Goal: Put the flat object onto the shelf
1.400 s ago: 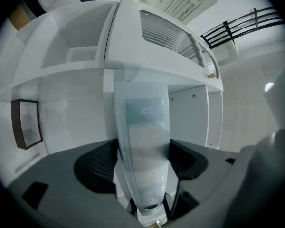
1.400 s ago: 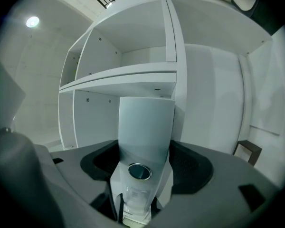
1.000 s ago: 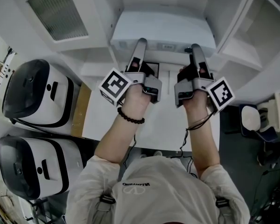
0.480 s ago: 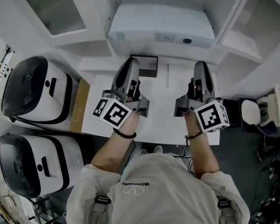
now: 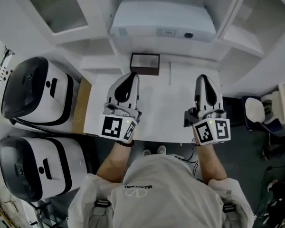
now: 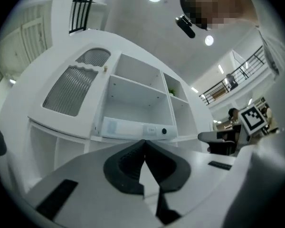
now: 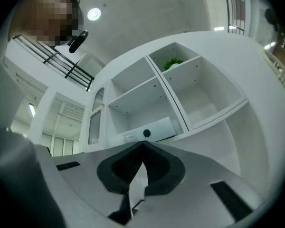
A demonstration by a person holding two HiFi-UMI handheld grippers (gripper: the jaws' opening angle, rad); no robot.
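Jaws on my left gripper point(image 5: 131, 75) and my right gripper point(image 5: 203, 78) have just been closing and are now pressed tight together, with nothing between them. Both hover over the white tabletop point(image 5: 166, 113). I think the job is done, because the flat white box point(image 5: 162, 23) lies on the shelf point(image 5: 240, 39), straight ahead of the jaws and higher up. Its long side runs from left to right. It sits about midway between both grippers, so neither is nearer. I see a small label on its front, too tiny to read.
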